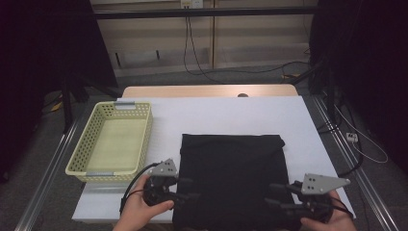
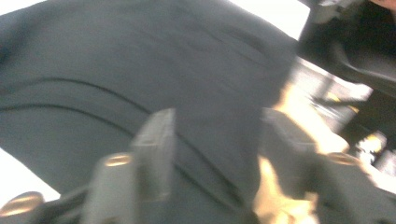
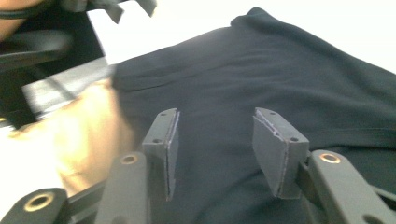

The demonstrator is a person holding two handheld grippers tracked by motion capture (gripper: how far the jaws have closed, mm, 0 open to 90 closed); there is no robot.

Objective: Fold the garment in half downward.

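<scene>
On the white desk [image 1: 216, 113], a folded black cloth [image 1: 233, 178] lies flat and squarish, its near edge close to the person's side, with a pale yellow basket [image 1: 113, 144] standing empty just beside it to the left. The left gripper [image 1: 185, 188] sits at the cloth's near left corner, the right gripper [image 1: 279, 195] at its near right corner, both pointing inward over the fabric.

Both sets of fingers stand parted with nothing pressed between them. In the right gripper view the two pads [image 3: 168, 140] hover over the black cloth [image 3: 280, 84] with a clear gap and only fabric beneath. In the left gripper view the picture is blurred, but the fingers [image 2: 156, 140] are apart above the cloth [image 2: 140, 60].

The likely trouble, as I judge it, lies in the next grasp. The cloth is in several layers, so fingers closing from above may pinch only the top layer and pull the fold open when lifted. If one side catches more layers than the other, the bundle would hang crooked and sag. The near edge sits close to the desk's rim, so a drag toward the person could slide the cloth off. Carrying it to the basket, a loose corner could snag on the basket's wall.
</scene>
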